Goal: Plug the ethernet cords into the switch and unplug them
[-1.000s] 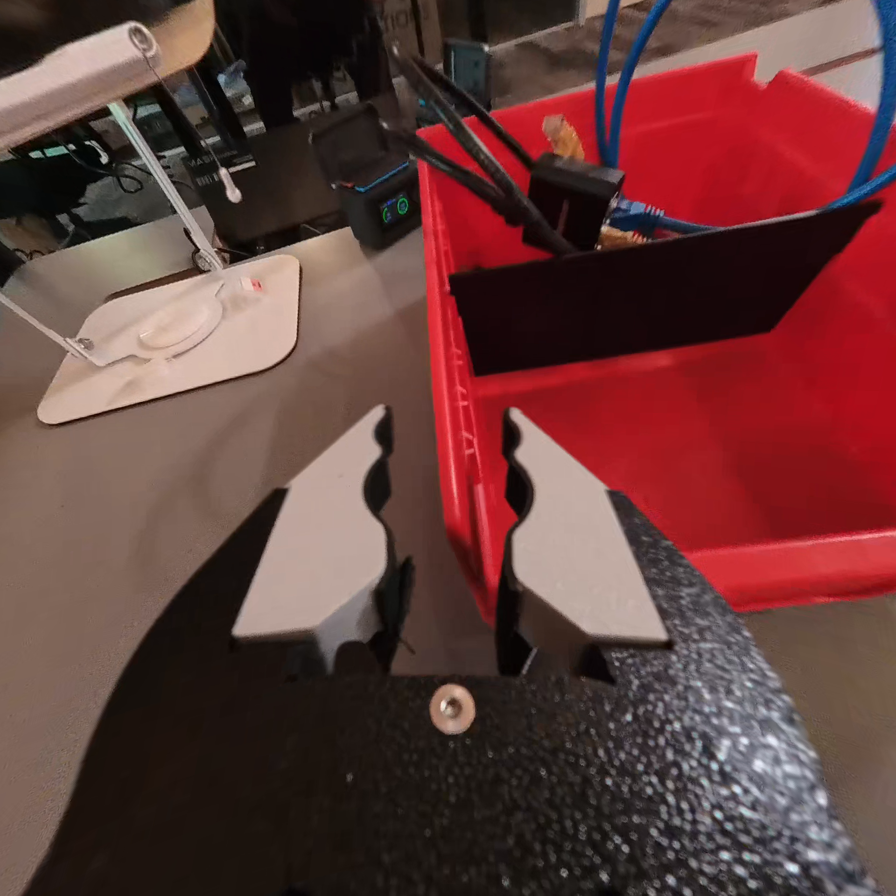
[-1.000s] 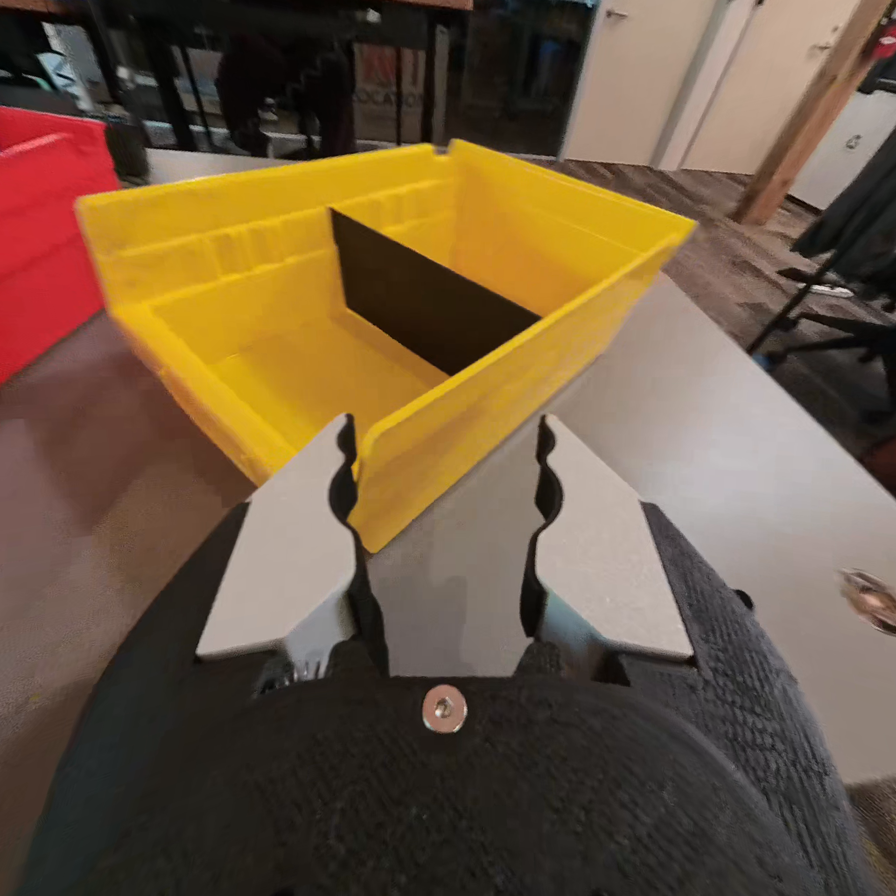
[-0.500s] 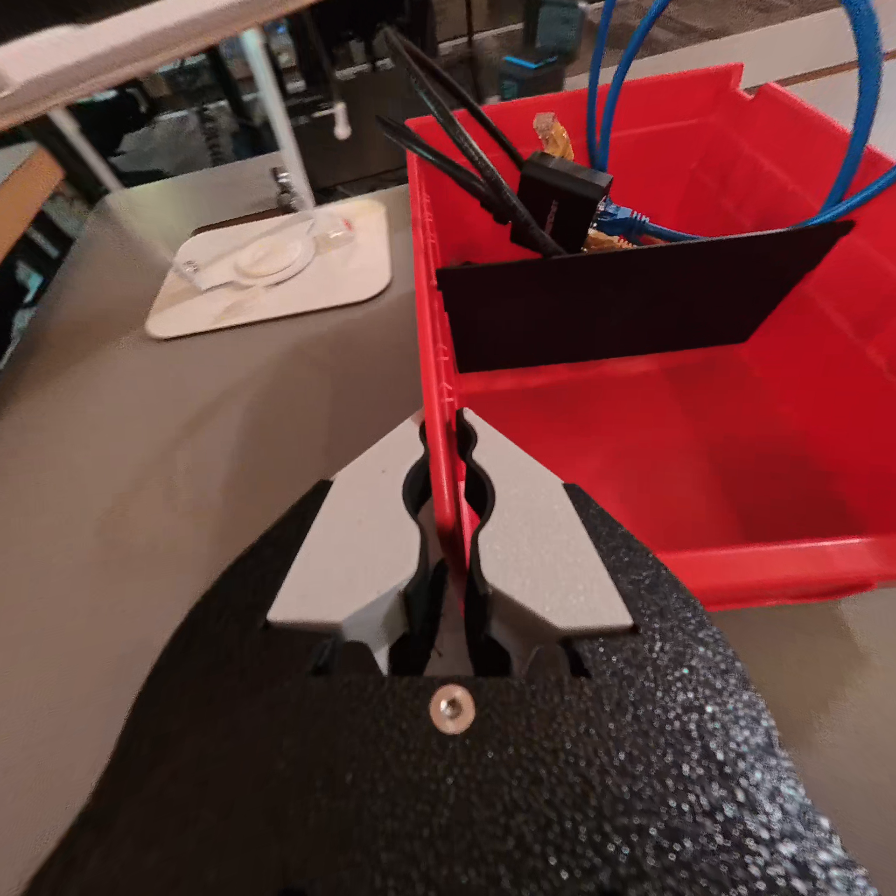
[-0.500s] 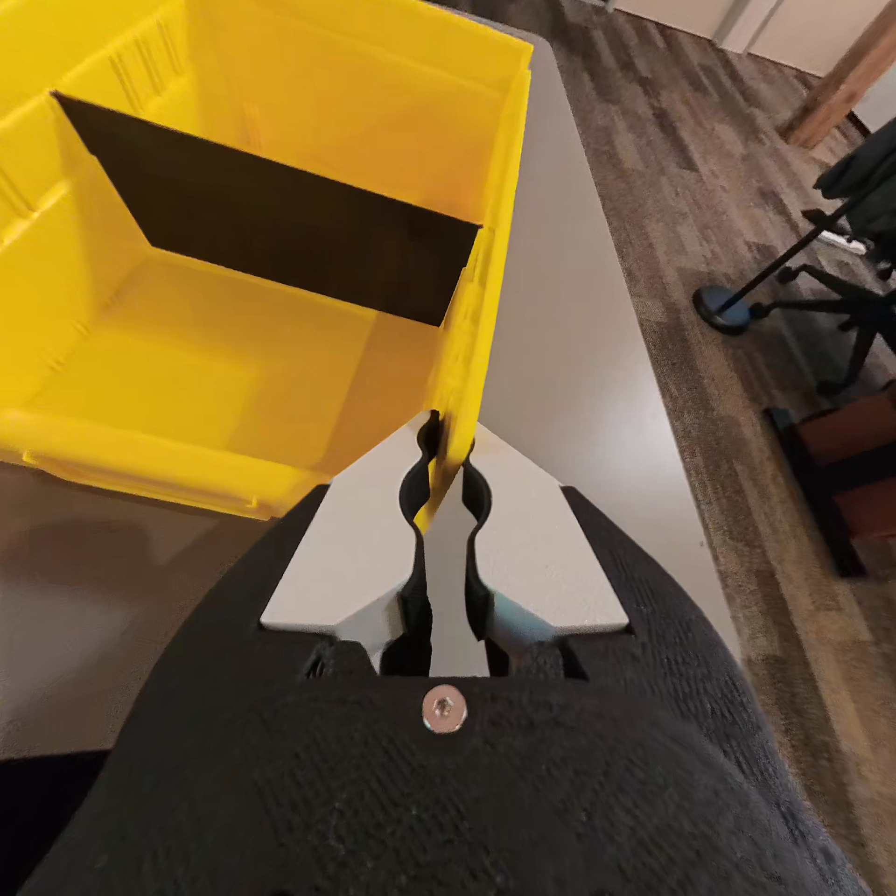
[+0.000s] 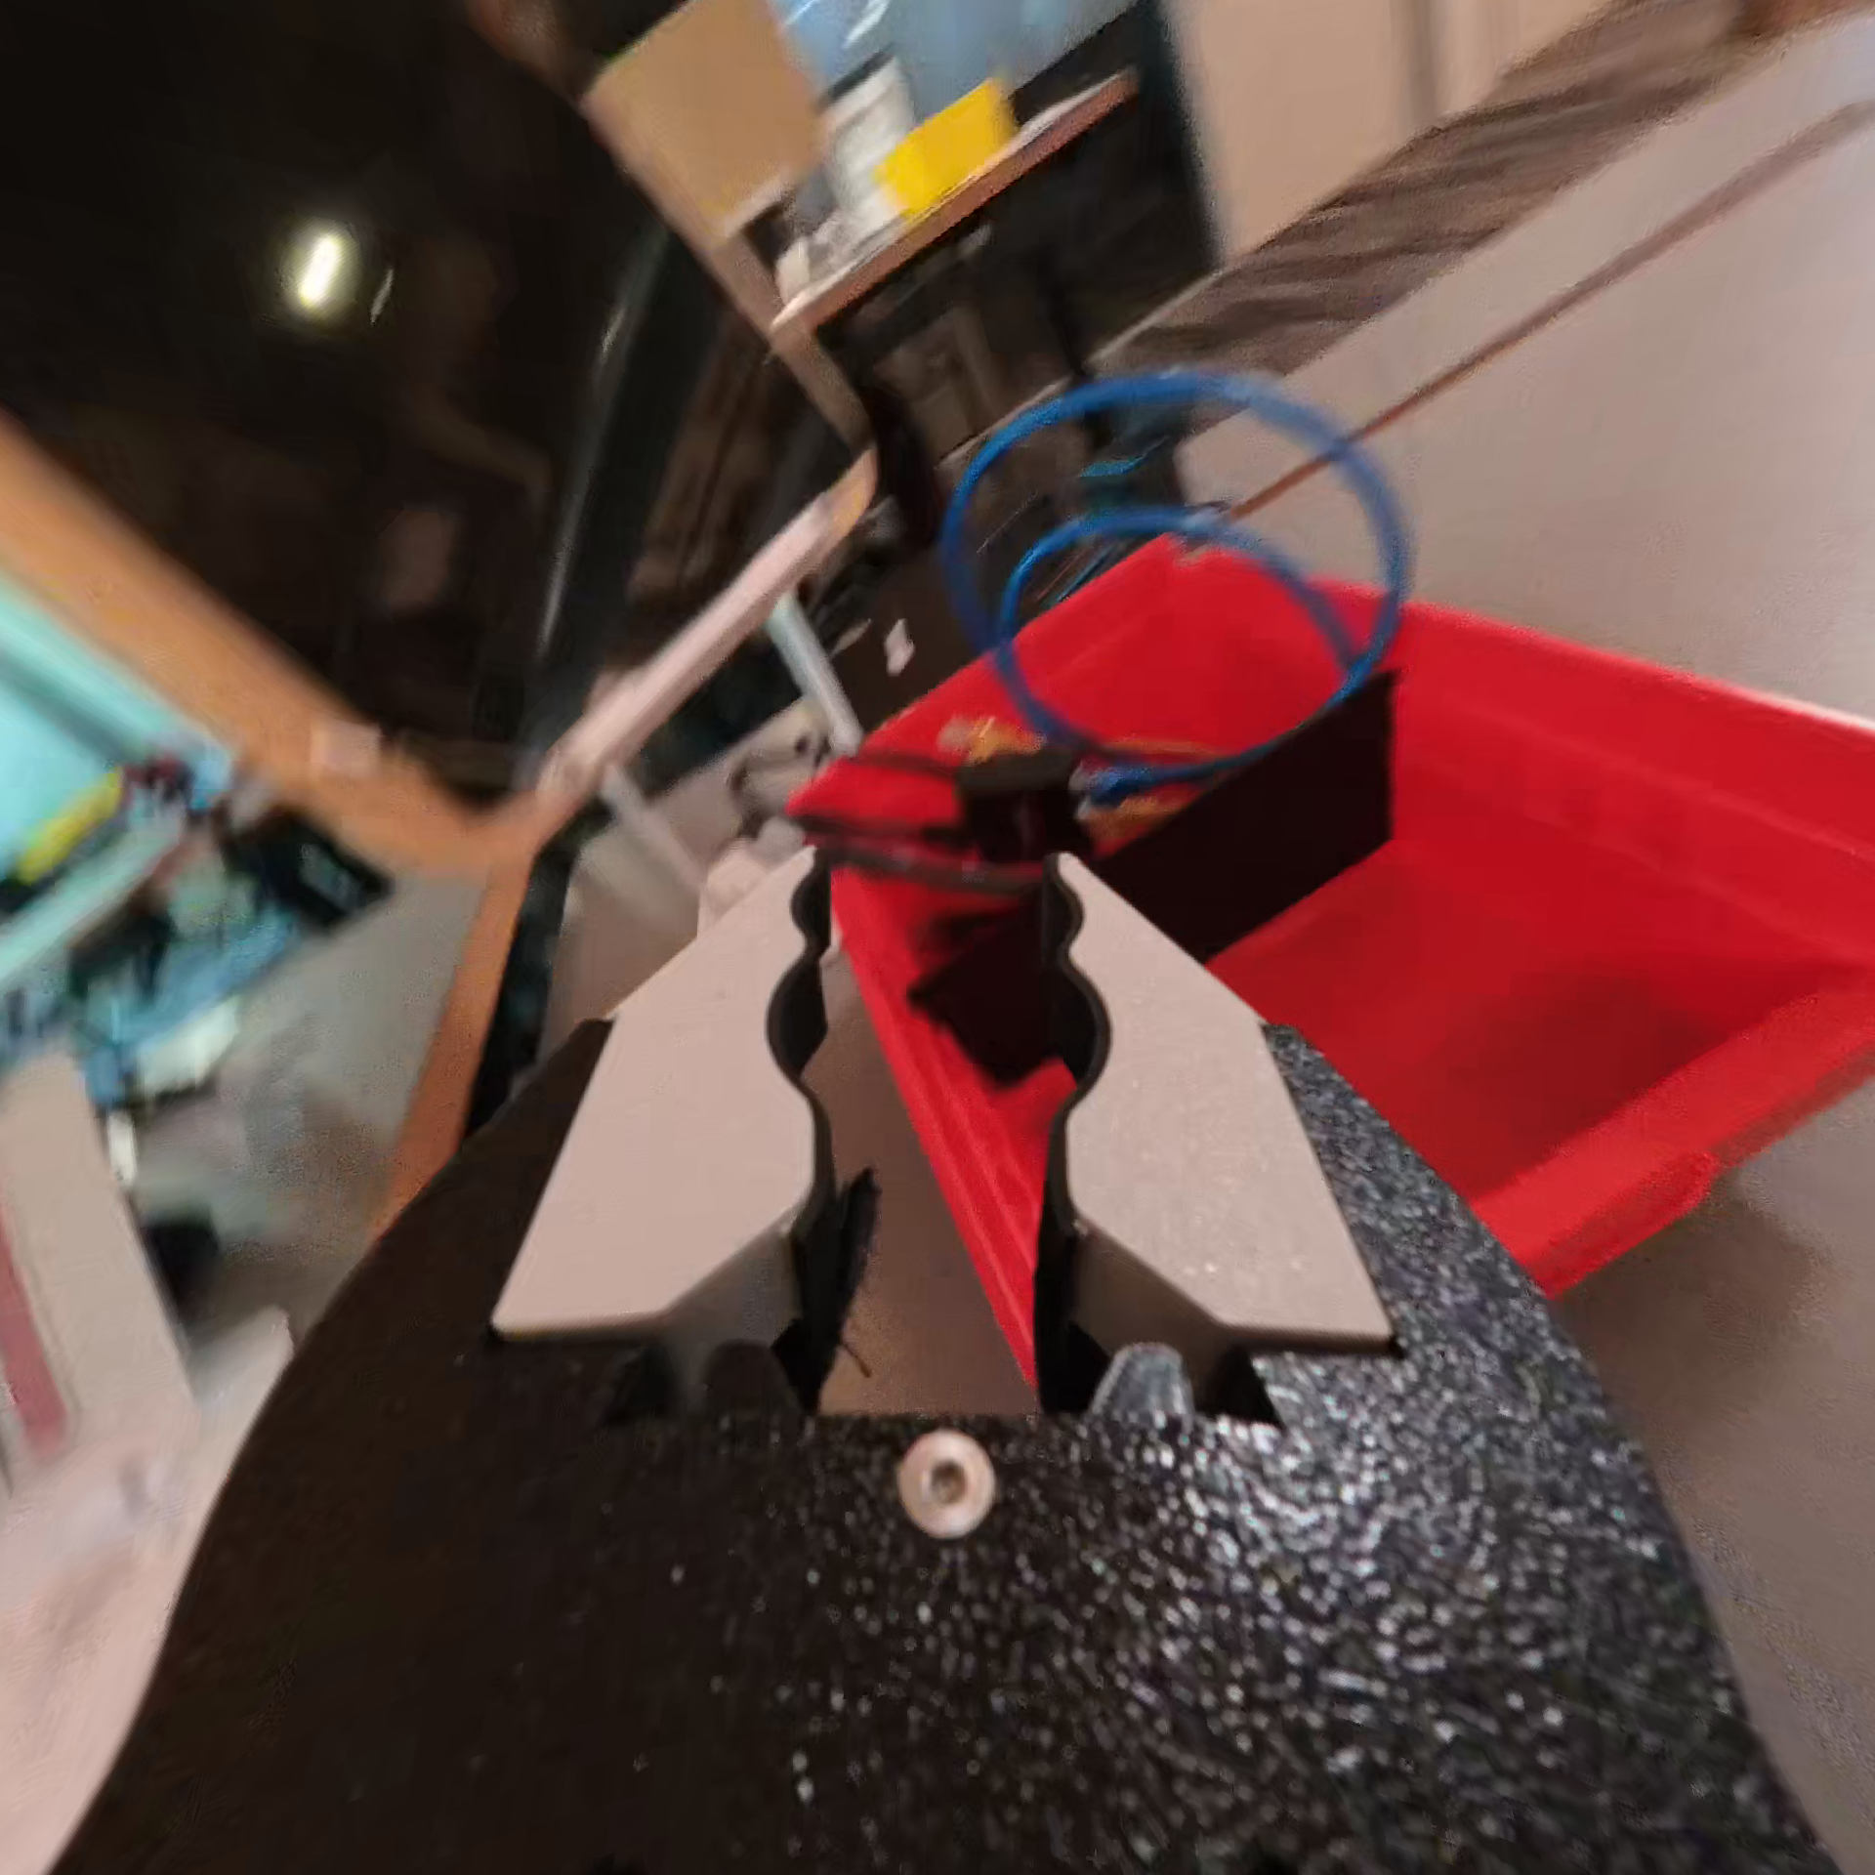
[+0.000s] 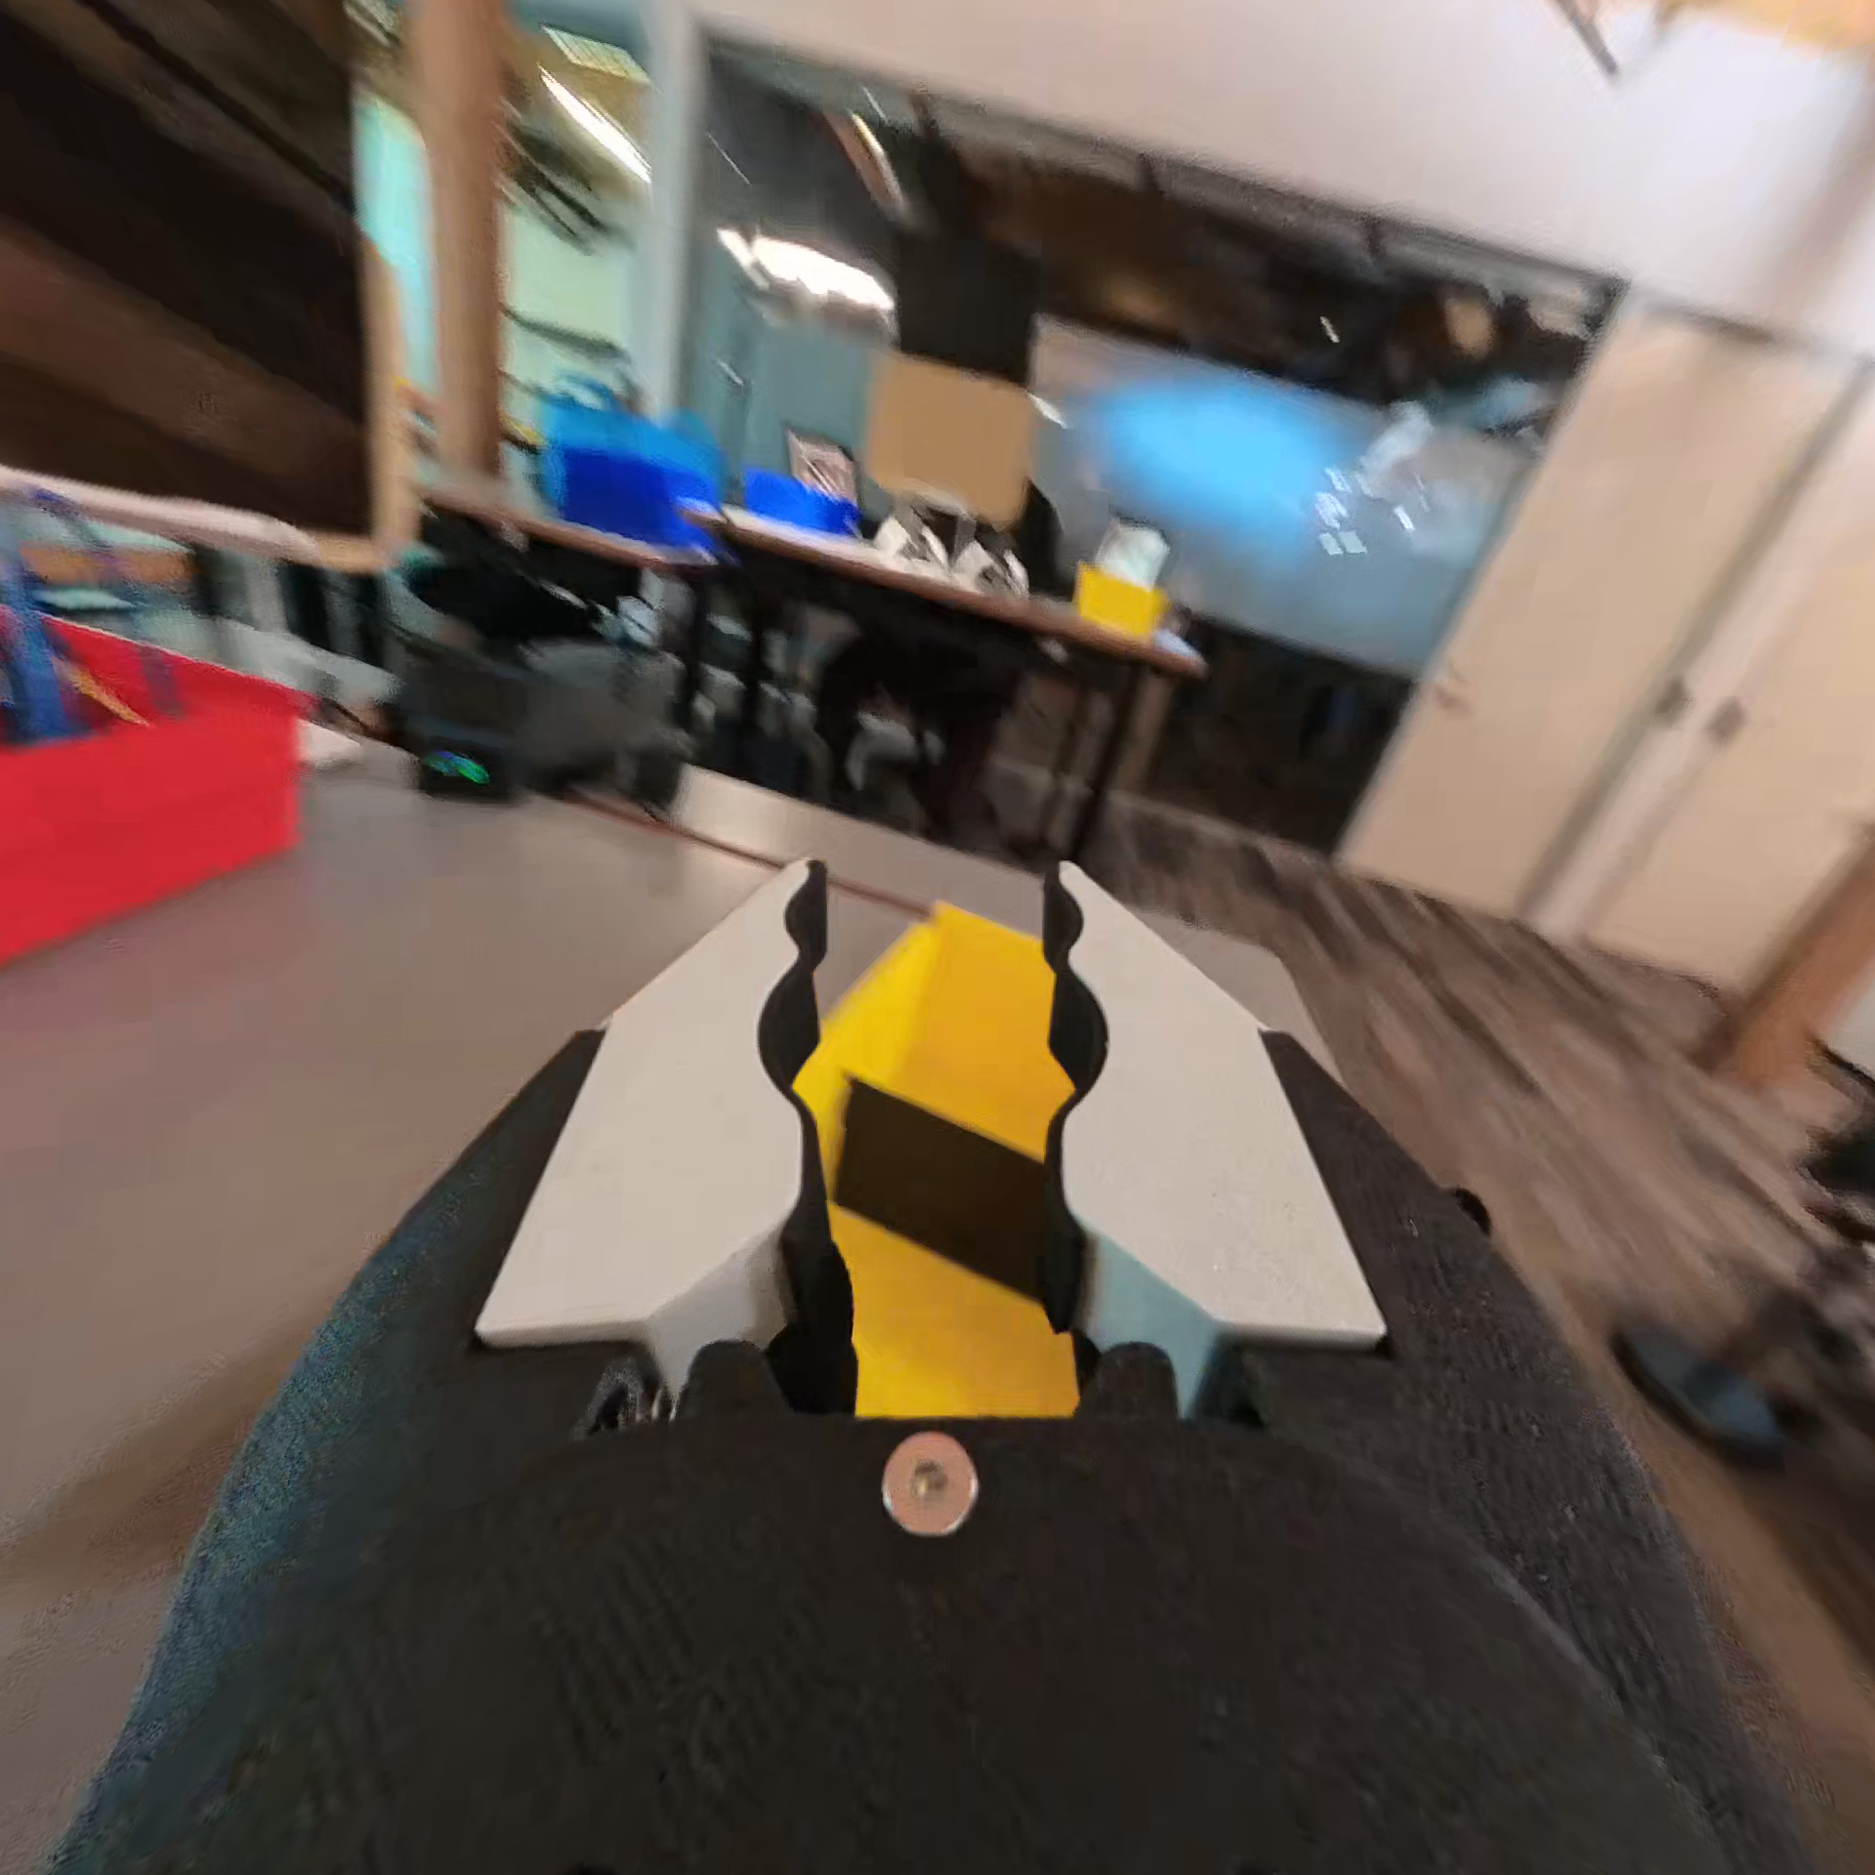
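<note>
Looking along the left gripper (image 5: pixel 939 893), its fingers parted with nothing held, a red bin (image 5: pixel 1583 964) sits on the table just ahead and slightly right. Behind the bin's black divider (image 5: pixel 1268 842), the small black switch (image 5: pixel 1015 812) lies among looping blue ethernet cords (image 5: pixel 1167 568), straight ahead of the fingertips. The left gripper is the nearer one. The right gripper (image 6: pixel 933 893), also parted and empty, hovers over a yellow bin (image 6: pixel 964 1015) holding only a black divider (image 6: pixel 933 1187).
</note>
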